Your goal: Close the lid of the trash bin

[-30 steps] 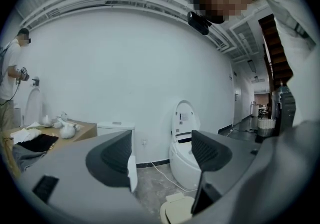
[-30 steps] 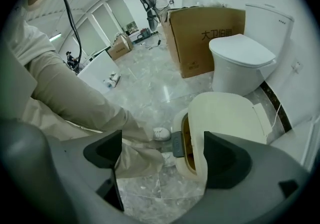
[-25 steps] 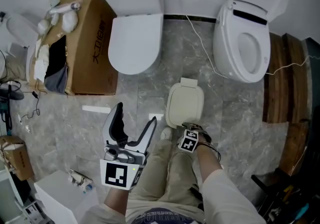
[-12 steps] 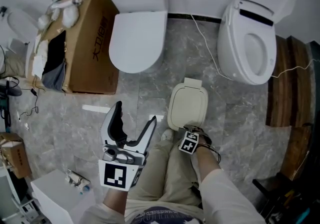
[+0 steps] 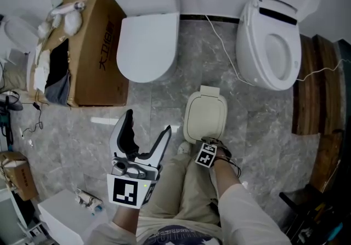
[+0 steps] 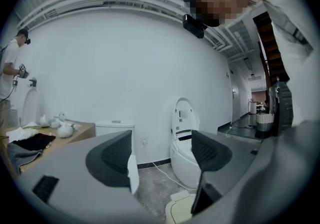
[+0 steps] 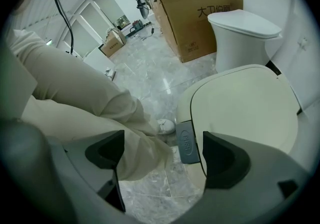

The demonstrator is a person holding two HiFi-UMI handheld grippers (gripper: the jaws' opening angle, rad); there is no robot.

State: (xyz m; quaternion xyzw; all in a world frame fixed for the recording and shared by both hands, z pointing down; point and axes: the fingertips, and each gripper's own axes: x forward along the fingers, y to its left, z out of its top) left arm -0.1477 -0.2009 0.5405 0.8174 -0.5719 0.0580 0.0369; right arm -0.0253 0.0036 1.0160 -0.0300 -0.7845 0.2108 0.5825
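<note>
The cream trash bin (image 5: 204, 115) stands on the floor in front of my knees, its lid (image 7: 245, 113) lying flat down. My right gripper (image 5: 204, 148) points steeply down at the bin's front edge. In the right gripper view its jaws (image 7: 165, 155) are wide and closing. The grey push button (image 7: 185, 143) shows between them, untouched by either pad. The right jaw hangs over the lid's front. My left gripper (image 5: 148, 126) is held level above my left thigh, open and empty (image 6: 162, 153), facing the wall. A corner of the bin (image 6: 180, 213) shows below it.
A closed white toilet (image 5: 145, 41) and an open one (image 5: 274, 46) stand against the wall, with a white cable (image 5: 222, 49) between them. A cardboard box (image 5: 88, 52) is at the left, wooden planks (image 5: 312, 90) at the right. My trouser leg (image 7: 90, 102) and shoe (image 7: 165, 127) lie beside the bin.
My right gripper has sunk a little at the bin's front edge. The left gripper has kept still. The lid lies flat throughout.
</note>
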